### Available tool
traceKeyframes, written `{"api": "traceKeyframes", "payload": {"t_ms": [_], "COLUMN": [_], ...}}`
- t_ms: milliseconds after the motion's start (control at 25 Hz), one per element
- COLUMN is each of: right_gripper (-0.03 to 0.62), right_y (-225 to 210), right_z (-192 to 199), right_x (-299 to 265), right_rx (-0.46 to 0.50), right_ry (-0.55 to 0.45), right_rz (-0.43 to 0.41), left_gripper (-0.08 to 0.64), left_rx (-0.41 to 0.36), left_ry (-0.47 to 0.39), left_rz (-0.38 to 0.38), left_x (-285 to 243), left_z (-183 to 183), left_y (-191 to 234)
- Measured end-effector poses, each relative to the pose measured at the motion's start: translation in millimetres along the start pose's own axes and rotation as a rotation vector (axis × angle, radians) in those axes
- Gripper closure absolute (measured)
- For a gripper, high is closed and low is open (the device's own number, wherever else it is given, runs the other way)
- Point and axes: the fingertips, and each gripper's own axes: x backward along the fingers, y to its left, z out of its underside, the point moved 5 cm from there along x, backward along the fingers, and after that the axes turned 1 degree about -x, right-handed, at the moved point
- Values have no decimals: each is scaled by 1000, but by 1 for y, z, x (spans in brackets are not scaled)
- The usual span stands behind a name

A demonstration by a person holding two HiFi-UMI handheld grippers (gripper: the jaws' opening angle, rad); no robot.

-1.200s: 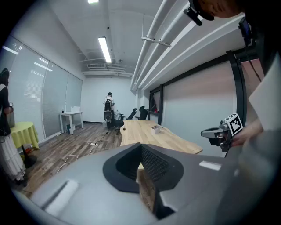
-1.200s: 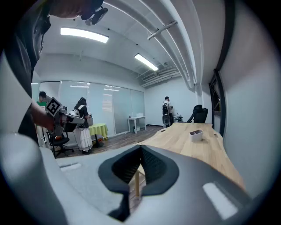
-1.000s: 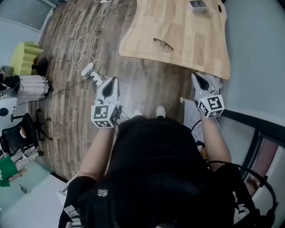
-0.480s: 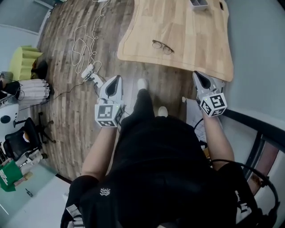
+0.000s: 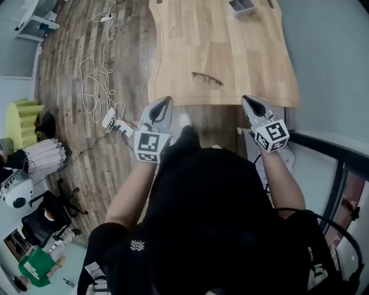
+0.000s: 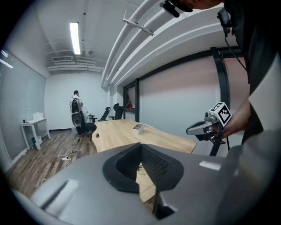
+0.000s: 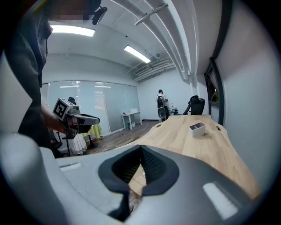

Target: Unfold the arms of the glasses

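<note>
Seems to be the approach, with no unfolding begun yet. Glasses (image 5: pixel 206 80) lying on the table (image 5: pixel 248 52) close to its near edge, about midway between the left gripper (image 5: pixel 166 100) and the right gripper (image 5: pixel 248 100), a little beyond both and touched by neither. Both pairs of jaws closed and empty: pads pressed together with nothing between them in the left gripper view and the right gripper view alike.

Next, most likely: open both pairs of jaws, bring one down to steady the front of the frame, and use the other to catch the tip of one arm and swing it outward. Worth a light touch, since a thin, light frame like this would probably slide or tip on smooth wood unless pinned first.

Hard to say from the head view whether the arms are folded flat, since the frame is too small and thin there. No better from the gripper views: almost wholly masked by each gripper's own grey body, with only a sliver of table showing under the closed jaws. Part of the floor (image 5: pixel 104 167) and of the table's near edge cut off by the person's dark clothing (image 5: pixel 207 201). Small tray (image 5: pixel 241 6) at the far end of the table, well apart from the glasses. Cables (image 5: pixel 92 80) on the floor to the left, away from the work.
</note>
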Motion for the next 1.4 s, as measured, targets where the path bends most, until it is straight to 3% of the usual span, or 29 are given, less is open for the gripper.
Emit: {"api": "traceKeyframes", "payload": {"t_ms": [240,440,640,760,920,1160,1400], "right_gripper": [591,591,591,591,591,591,591], "right_y": [-2,-2,-12,-23,-38,-59,-71], "right_z": [-21,-16,-21,-39,-44,-16,19], "right_x": [-46,-73,-85,-83,-86,-100,-113], "right_rx": [-25,-54,-61,-21,-43,-118,-143], "right_ry": [24,68,67,11,-4,19,45], "right_rz": [73,161,265,318,337,326,260], "left_gripper": [557,557,551,551,531,507,468], "left_rx": [-76,-87,-101,-112,-146,-224,-243], "left_ry": [5,22,27,50,93,160,214], "left_rz": [194,363,475,522,579,630,650], "left_x": [-54,-95,-130,-147,-165,-190,-216], "left_z": [-13,-2,12,20,29,44,71], "left_y": [34,45,51,48,33,13,1]}}
